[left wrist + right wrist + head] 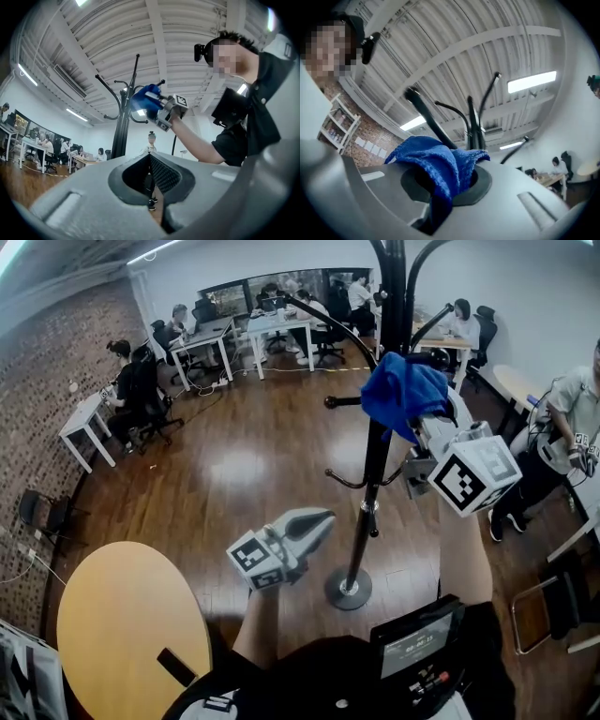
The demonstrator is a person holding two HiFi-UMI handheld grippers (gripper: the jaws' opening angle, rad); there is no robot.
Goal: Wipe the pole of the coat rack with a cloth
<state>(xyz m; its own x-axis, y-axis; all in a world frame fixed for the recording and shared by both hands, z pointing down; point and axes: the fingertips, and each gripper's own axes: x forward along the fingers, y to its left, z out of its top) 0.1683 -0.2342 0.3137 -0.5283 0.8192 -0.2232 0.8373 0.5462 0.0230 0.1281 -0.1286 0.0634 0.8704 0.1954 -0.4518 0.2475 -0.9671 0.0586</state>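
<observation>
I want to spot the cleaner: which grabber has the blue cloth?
The right gripper, up by the pole, grips the blue cloth; the left gripper is shut, empty.

Bare brown wooden floor (234, 465) lies open left of the black metal coat rack pole (375, 465), whose black hook arms (345, 401) jut sideways, while a round pale wooden tabletop (122, 634) crowds the lower left.

The right tongs (449, 186) are clamped on a bunched blue cloth (433, 161). Its folds spill over the jaws, close before the black coat rack pole (474, 129) and curved hooks (423, 110).
</observation>
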